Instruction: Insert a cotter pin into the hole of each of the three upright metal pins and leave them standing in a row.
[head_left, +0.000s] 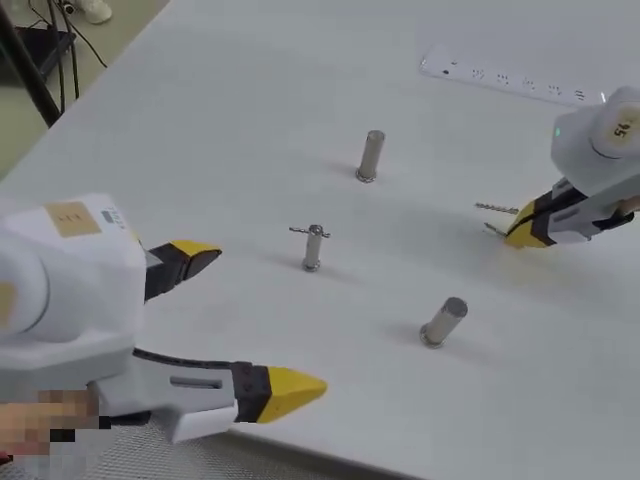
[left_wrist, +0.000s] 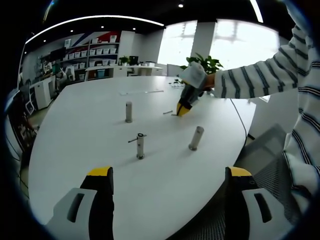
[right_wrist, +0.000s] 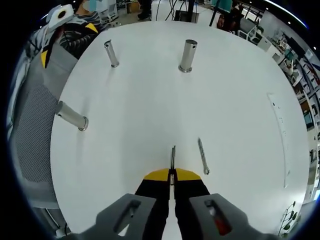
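Three metal pins stand on the white table: a far pin, a middle pin with a cotter pin through its top, and a near pin. My right gripper is shut on a cotter pin low over the table, to the right of the pins. A second cotter pin lies loose on the table just beside it. My left gripper hangs open at the near left, nothing between its fingers, and looks at the middle pin.
A white power strip lies at the table's far right. The table's edge runs near the left gripper, with a mesh chair below it. A black stand is on the floor at the far left.
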